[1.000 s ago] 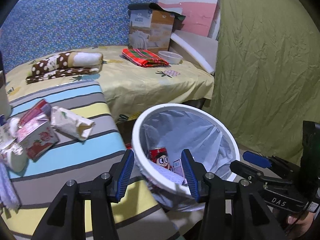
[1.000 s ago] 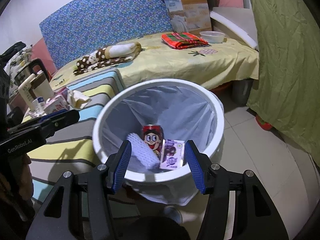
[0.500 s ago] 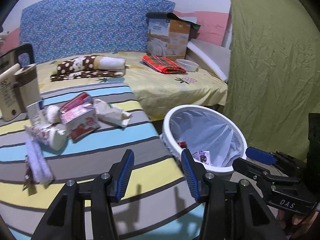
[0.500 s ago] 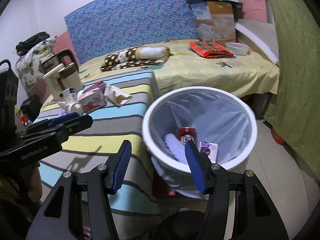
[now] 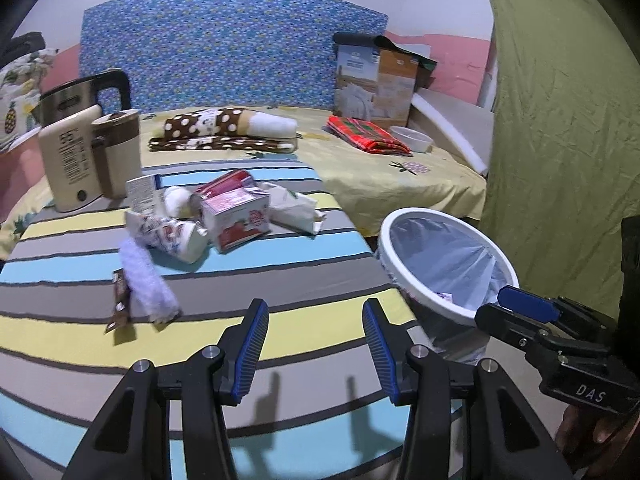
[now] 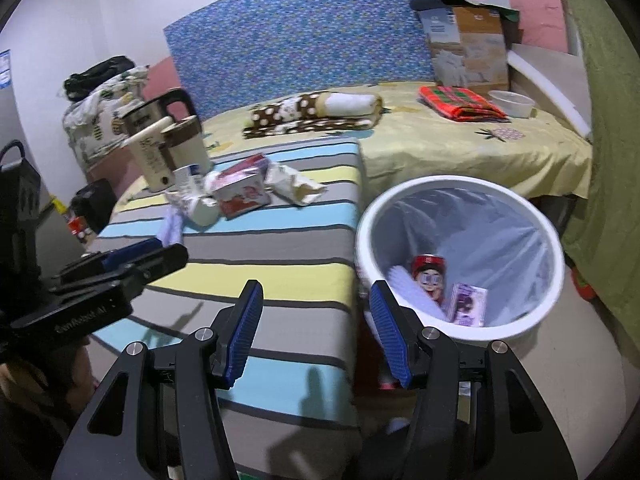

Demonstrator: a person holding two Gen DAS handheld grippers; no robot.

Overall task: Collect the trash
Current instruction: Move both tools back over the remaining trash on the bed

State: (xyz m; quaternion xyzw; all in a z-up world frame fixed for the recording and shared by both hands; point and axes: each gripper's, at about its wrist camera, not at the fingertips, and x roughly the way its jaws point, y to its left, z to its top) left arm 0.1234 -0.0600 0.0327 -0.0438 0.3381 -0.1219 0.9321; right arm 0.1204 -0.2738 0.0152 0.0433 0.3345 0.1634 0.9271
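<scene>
A white trash bin [image 5: 400, 236] [image 6: 558, 276] with a clear liner stands on the floor beside the striped table [image 5: 280, 328] [image 6: 280, 248]. Inside it lie a red can [image 6: 429, 276], a white foam sleeve [image 6: 414, 290] and a purple packet [image 6: 466, 304]. Trash lies on the table: a red-and-white carton [image 5: 238, 218] [image 6: 244, 196], a crumpled paper bag [image 5: 296, 208] [image 6: 296, 184], a paper cup [image 5: 180, 238], a foam sleeve [image 5: 148, 280] and a brown wrapper [image 5: 119, 304]. My left gripper [image 5: 314, 344] is open and empty above the table. My right gripper [image 6: 316, 328] is open and empty at the table's edge beside the bin.
A beige kettle [image 5: 88, 156] [image 6: 168, 148] stands at the table's far left. Behind lies a bed with a yellow sheet [image 5: 400, 176], a dotted blanket roll [image 5: 224, 130], a red cloth [image 5: 366, 140], a white bowl [image 5: 412, 140] and a cardboard box [image 5: 376, 84]. A green curtain [image 5: 560, 120] hangs at the right.
Both grippers have drawn back from the bin and swung left toward the table. The trash pile has come into fuller view. Both grippers stayed open and empty.
</scene>
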